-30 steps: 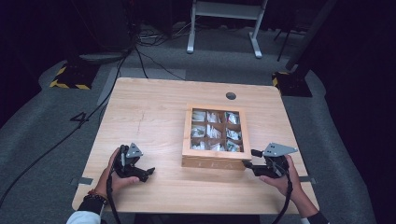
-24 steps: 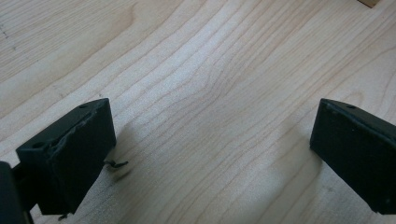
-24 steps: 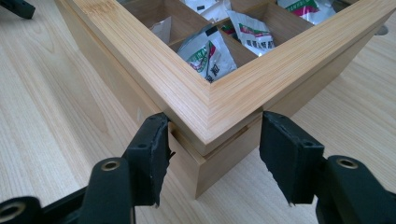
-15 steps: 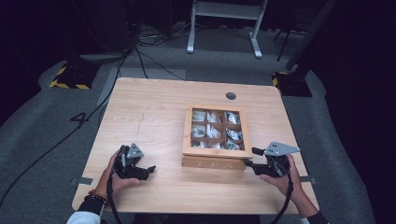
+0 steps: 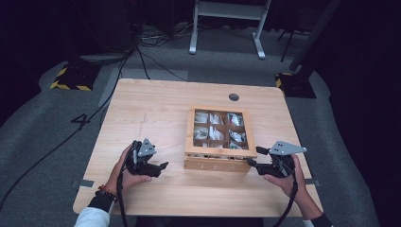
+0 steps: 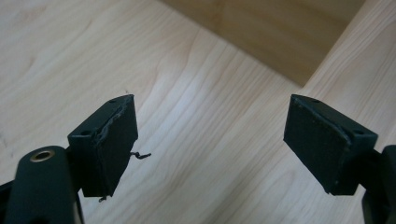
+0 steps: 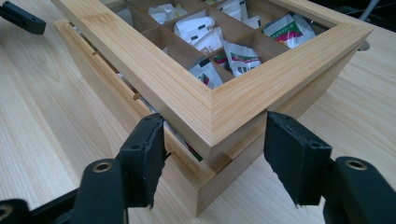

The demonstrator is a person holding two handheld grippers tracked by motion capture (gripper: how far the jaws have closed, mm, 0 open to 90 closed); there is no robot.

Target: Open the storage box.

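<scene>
A shallow wooden box (image 5: 220, 163) with a framed lid stands mid-table, its compartments holding several white tea packets (image 5: 216, 133). In the right gripper view the lid (image 7: 205, 105) sits slightly raised off the base at the near corner, with a gap under it. My right gripper (image 7: 215, 122) is open, its jaws on either side of that corner and not touching it; in the high view my right gripper (image 5: 253, 157) is at the box's front right corner. My left gripper (image 5: 160, 165) is open over bare table left of the box, whose side (image 6: 280, 32) shows ahead of my left gripper (image 6: 210, 109).
The light wooden table (image 5: 151, 118) has a small round hole (image 5: 233, 97) behind the box. One jaw of the left gripper (image 7: 21, 17) shows beyond the box's far corner. Cables and a metal stand (image 5: 227, 19) are on the floor beyond the table.
The left gripper has edged slightly right toward the box. The right gripper stays at the box's front right corner.
</scene>
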